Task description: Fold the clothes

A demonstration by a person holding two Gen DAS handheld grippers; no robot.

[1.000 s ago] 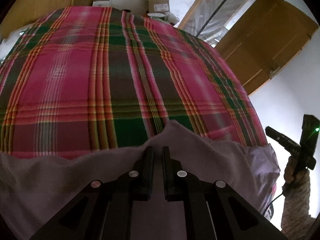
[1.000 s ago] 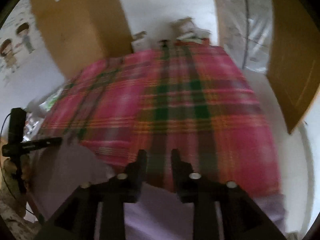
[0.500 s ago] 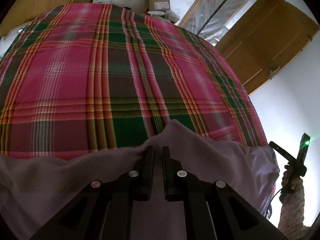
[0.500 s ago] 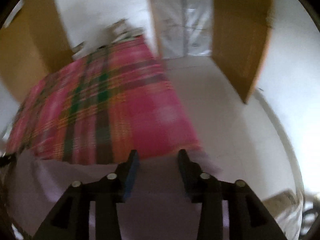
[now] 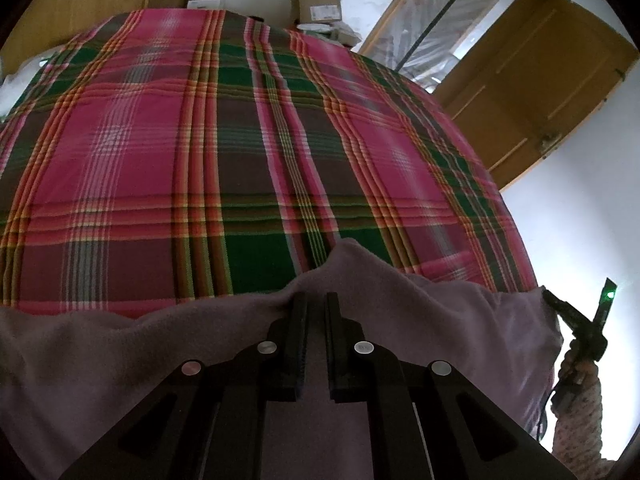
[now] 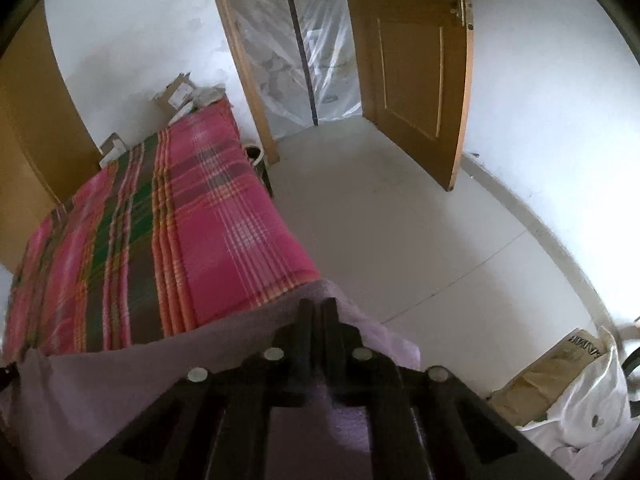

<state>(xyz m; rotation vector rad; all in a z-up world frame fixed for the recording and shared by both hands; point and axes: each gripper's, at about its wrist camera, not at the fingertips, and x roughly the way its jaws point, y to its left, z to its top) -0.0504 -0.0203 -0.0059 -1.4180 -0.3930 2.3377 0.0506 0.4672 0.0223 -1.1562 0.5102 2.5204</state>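
The left gripper is closed on the upper edge of a mauve garment, its two fingers nearly together with a fold of cloth bunched between them and rising to a small peak just above the tips. The garment hangs across the lower part of the left wrist view, in front of a plaid bedspread of pink, green and brown that covers a bed. From the pinch point the cloth runs right to a far corner, where the right gripper meets it; a green light shows on that tool, and a hand in a patterned sleeve holds it. In the right wrist view, the right gripper is likewise clamped on the garment, fingers close together with cloth drawn up between them at the corner. The garment spans from that corner down and left, over the near end of the bedspread. The cloth between the two grippers is stretched but sags in shallow folds. Beyond the bed stand cardboard boxes against a white wall. An open wooden door stands beside a doorway hung with clear plastic sheeting. On the pale floor at lower right lie a white bag and a flattened carton.
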